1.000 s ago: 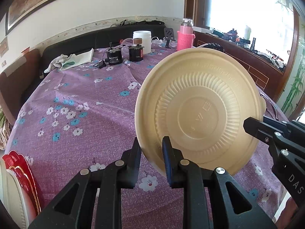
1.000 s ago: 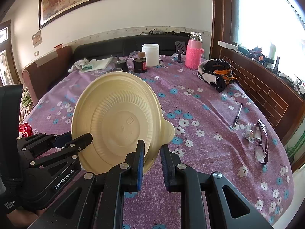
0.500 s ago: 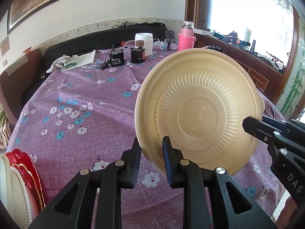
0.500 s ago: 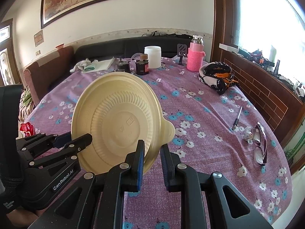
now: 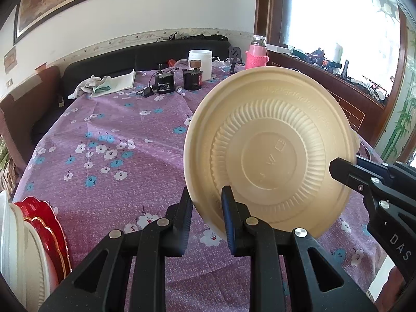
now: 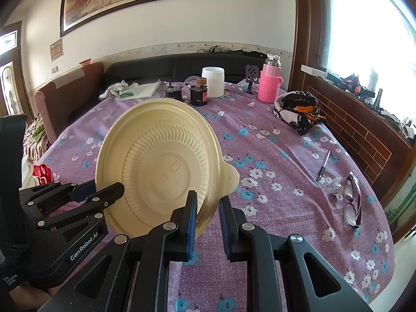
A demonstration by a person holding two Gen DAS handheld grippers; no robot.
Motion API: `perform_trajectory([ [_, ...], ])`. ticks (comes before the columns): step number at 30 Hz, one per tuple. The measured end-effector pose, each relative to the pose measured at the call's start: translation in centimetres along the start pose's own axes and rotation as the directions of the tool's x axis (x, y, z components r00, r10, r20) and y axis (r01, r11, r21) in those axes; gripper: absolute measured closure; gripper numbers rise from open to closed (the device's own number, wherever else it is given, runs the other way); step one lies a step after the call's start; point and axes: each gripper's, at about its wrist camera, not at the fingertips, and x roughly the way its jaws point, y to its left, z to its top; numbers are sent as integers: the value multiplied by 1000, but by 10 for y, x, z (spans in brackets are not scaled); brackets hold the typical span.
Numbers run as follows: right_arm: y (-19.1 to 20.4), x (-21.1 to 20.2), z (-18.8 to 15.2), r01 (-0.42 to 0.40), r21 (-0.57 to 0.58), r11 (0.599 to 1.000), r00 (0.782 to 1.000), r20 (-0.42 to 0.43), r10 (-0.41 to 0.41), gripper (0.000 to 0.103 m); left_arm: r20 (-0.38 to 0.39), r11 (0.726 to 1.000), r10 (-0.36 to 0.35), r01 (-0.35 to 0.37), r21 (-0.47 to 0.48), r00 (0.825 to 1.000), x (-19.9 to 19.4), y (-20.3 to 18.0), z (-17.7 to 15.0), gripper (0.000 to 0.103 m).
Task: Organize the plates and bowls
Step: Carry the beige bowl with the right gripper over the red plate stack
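Bright daylight from blown-out window (image 5: 338,18) at right; sharp focus, fisheye-bent edges.

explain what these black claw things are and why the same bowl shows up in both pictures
There is no robot here. A person holds a handheld two-finger tool in each hand, and each tool carries a wide-angle camera that looks out along its own fingers. That gives two pictures of one moment.

In the left camera's picture, the left tool pinches the lower rim of a beige bowl, whose underside faces the camera. The right tool comes in from the right edge and grips the other side. The right camera's picture shows the same bowl, with the right tool in front.

The bowl is held above a table with a purple flowered cloth. On the cloth lie glasses, a pen and a pink flask. Red and white plates stand at the left.
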Motion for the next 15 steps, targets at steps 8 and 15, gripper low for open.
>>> perform_trajectory([
  [8,10,-12,0,2,-24,1000,1000,19,-1,85,25,1000,3,-3,-15,1000,-17,5,-4,81],
  [15,21,-29,0,4,-47,999,999,44,-2,84,55,1000,9,-8,-26,998,-37,9,-8,81],
])
